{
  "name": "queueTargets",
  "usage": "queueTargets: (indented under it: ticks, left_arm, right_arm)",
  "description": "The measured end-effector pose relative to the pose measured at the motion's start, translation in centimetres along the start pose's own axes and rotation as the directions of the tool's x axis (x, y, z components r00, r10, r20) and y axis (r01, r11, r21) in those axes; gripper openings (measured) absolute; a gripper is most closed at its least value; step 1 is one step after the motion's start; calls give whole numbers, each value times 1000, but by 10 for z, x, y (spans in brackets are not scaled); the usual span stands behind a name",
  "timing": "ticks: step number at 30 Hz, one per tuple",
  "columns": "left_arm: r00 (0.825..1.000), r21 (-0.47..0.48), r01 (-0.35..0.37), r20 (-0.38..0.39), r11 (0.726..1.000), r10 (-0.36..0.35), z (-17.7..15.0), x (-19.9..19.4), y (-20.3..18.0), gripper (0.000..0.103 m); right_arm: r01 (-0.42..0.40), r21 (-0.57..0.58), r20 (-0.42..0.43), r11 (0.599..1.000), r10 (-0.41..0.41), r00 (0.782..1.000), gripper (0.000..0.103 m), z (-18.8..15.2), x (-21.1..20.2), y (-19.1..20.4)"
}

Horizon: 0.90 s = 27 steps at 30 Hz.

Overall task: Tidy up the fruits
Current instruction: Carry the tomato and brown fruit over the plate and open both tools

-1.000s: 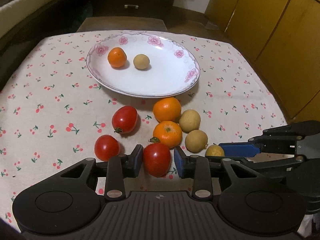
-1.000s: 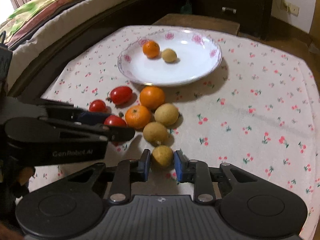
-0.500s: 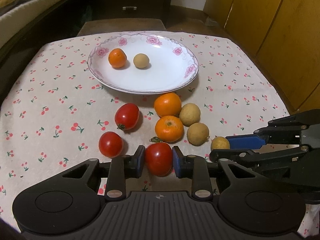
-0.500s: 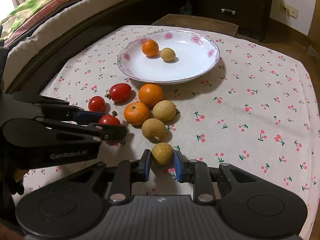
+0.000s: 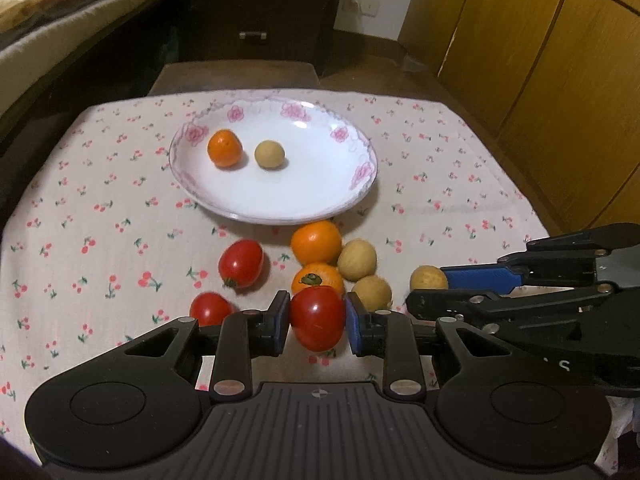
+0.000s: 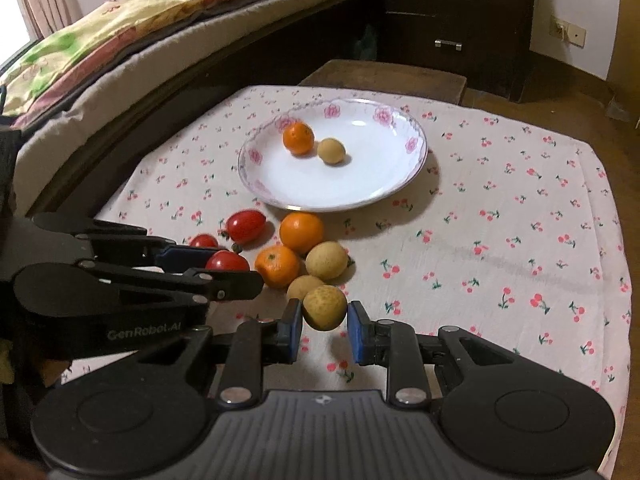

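Note:
My left gripper point(image 5: 317, 320) is shut on a red tomato point(image 5: 317, 317) and holds it above the cloth. My right gripper point(image 6: 324, 322) is shut on a tan round fruit point(image 6: 324, 307), also lifted; it shows in the left wrist view point(image 5: 428, 278) too. The white flowered plate point(image 5: 320, 200) holds an orange point(image 5: 224, 148) and a tan fruit point(image 5: 269, 154). On the cloth in front of the plate lie two tomatoes point(image 5: 240, 263), two oranges point(image 5: 316, 242) and two tan fruits point(image 5: 357, 260).
The table has a cherry-print cloth point(image 6: 520, 240). A bed point(image 6: 120, 40) lies to the left, a dark drawer chest point(image 6: 452, 20) behind, wooden cupboard doors point(image 5: 540, 60) to the right. A dark stool point(image 5: 236, 76) stands past the far edge.
Both grippers have risen from the cloth with their fruit, the left with the tomato and the right with the tan fruit. The views have tilted up toward the room.

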State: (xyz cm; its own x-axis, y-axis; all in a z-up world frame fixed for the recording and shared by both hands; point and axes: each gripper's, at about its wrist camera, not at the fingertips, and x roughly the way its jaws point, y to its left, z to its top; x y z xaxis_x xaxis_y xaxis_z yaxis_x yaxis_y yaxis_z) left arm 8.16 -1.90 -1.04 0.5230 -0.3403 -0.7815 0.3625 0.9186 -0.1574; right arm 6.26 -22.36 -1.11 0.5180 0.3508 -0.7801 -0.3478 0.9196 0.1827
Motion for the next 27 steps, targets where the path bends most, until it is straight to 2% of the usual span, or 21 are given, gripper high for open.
queueTargets:
  ticks: [16,27]
  left_arm:
    - [998,-60,-9,65,998,13,51,8,13,37]
    - [997,-73,-65,43,995,68,69,37,29,36]
  right_arm:
    - [22,34,100,999,-25,995,26,60,8,-14]
    - [7,42,81,999,-10,997,26,84,45,-27]
